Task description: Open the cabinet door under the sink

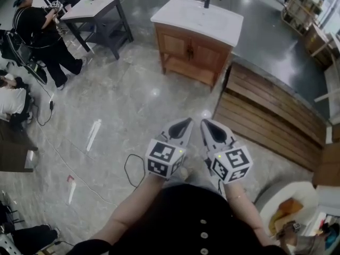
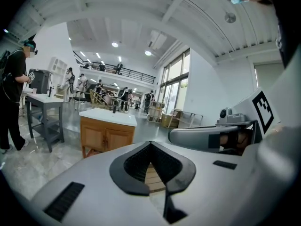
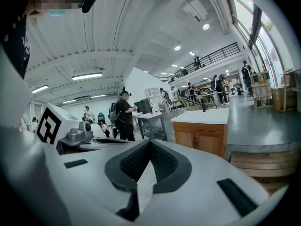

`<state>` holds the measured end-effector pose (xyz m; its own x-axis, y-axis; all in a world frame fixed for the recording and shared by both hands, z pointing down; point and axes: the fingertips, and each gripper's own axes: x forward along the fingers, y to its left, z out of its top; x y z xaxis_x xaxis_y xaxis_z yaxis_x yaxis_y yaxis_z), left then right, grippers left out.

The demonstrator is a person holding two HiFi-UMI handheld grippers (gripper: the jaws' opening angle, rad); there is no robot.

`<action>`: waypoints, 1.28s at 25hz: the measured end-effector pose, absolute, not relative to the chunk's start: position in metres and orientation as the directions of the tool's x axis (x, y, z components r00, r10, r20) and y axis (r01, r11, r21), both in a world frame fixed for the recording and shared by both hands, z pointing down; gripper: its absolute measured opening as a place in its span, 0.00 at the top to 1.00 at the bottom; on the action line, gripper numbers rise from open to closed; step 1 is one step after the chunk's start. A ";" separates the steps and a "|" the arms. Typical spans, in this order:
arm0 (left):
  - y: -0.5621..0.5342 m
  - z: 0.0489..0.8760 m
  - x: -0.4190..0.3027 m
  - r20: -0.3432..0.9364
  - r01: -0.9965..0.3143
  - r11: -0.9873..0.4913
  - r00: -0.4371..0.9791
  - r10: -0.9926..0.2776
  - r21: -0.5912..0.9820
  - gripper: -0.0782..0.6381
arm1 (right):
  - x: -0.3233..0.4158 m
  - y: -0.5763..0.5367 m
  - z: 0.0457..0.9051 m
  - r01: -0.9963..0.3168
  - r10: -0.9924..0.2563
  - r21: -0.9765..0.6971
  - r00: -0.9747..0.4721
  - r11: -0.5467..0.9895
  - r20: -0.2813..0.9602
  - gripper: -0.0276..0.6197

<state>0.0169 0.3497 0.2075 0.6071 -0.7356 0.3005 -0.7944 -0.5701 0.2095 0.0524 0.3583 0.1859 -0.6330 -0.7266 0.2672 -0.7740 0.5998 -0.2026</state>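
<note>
A wooden sink cabinet with a white basin top and two closed doors stands across the floor, well ahead of me. It also shows in the left gripper view as the cabinet and in the right gripper view as the cabinet. My left gripper and right gripper are side by side near my body, both shut and empty. They point toward the cabinet from far away. The jaw tips meet in each gripper view: left gripper, right gripper.
A low wooden platform lies right of the cabinet. A grey table stands at the back left, with a person in black beside it. Cables trail on the tiled floor near my feet.
</note>
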 end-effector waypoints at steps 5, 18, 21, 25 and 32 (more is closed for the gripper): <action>0.290 0.214 0.008 0.298 -0.796 -0.561 0.605 -0.738 0.227 0.88 | 0.048 0.300 0.195 -0.795 -0.744 -0.198 -0.607 0.574 0.278 0.95; 0.100 0.212 -0.026 0.314 -0.725 -0.651 0.686 -0.656 0.226 0.88 | 0.002 0.112 0.198 -0.828 -0.770 -0.209 -0.561 0.521 0.305 0.95; 0.069 0.211 -0.029 0.316 -0.703 -0.675 0.708 -0.632 0.225 0.88 | -0.005 0.077 0.200 -0.835 -0.777 -0.213 -0.550 0.507 0.307 0.95; 0.037 0.218 -0.035 0.329 -0.687 -0.690 0.722 -0.609 0.229 0.88 | -0.017 0.045 0.206 -0.836 -0.770 -0.244 -0.547 0.491 0.327 0.95; 0.004 0.236 -0.033 0.362 -0.684 -0.682 0.724 -0.588 0.260 0.88 | -0.010 0.010 0.220 -0.845 -0.761 -0.255 -0.534 0.470 0.368 0.95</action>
